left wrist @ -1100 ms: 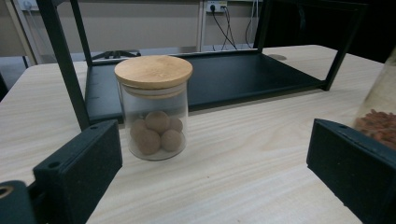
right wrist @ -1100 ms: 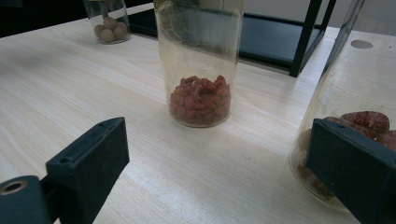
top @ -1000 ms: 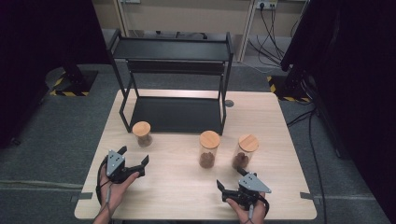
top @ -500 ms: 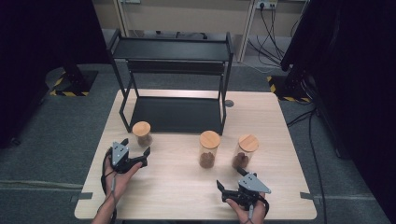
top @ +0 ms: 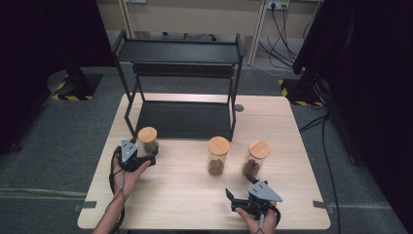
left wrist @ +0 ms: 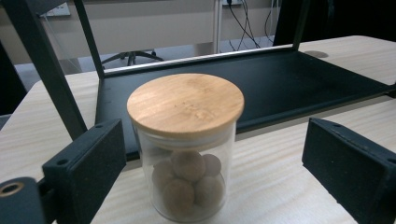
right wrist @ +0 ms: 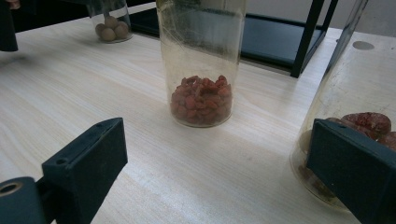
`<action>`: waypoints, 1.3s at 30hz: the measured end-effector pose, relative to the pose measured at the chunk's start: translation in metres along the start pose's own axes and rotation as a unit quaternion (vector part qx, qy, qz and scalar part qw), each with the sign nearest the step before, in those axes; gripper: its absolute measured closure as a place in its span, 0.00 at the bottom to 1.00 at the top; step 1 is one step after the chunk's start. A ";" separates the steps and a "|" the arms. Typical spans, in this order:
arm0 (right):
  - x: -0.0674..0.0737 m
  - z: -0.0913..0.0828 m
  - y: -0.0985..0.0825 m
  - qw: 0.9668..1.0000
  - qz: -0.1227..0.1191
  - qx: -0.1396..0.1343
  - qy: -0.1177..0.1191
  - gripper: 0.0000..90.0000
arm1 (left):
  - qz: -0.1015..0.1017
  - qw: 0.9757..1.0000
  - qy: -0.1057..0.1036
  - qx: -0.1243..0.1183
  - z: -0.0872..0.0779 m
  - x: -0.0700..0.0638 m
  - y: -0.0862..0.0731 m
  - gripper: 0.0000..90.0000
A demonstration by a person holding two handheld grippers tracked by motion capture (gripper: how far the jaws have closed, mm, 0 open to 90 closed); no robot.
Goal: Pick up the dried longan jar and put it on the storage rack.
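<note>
Bamboo-lidded and full of brown balls, the short jar (left wrist: 186, 144) stood on the worktop (top: 185, 190) just in front of the black rack (top: 182, 119), and the left gripper (top: 146, 158) had slid forward to bracket it. Its jaws had just been narrowing, the jar between them, yet gaps showed on both sides, so no grip yet. A pick-up looked imminent. Down by the near edge, the right gripper (top: 238, 197) sat wide open and empty, the middle jar (right wrist: 201, 65) and the right jar (top: 254, 158) ahead of it.
</note>
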State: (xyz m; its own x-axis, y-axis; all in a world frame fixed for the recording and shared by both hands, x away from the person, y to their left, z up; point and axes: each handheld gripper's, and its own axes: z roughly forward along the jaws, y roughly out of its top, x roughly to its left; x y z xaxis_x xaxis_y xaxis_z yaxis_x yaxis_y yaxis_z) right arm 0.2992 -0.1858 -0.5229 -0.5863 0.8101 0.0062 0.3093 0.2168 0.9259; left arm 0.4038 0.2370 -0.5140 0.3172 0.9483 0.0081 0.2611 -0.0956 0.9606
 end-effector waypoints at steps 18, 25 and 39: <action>0.000 0.000 0.000 1.000 0.001 0.001 0.002 0.06 | -0.012 1.000 0.008 0.005 0.024 0.006 0.004 0.12; 0.000 0.000 0.000 1.000 0.001 0.001 0.004 0.06 | -0.011 1.000 0.013 0.012 0.032 0.009 0.003 0.15; 0.000 0.000 0.000 1.000 0.002 0.002 0.005 0.06 | -0.004 1.000 0.014 0.011 0.036 0.013 0.004 0.26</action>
State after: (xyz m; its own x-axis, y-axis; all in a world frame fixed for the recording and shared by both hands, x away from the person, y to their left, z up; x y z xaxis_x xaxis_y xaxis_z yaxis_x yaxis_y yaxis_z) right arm 0.2996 -0.1858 -0.5229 -0.5930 0.8051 0.0139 0.3148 0.2159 0.9243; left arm 0.4416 0.2380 -0.5203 0.2896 0.9571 0.0092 0.2834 -0.0949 0.9543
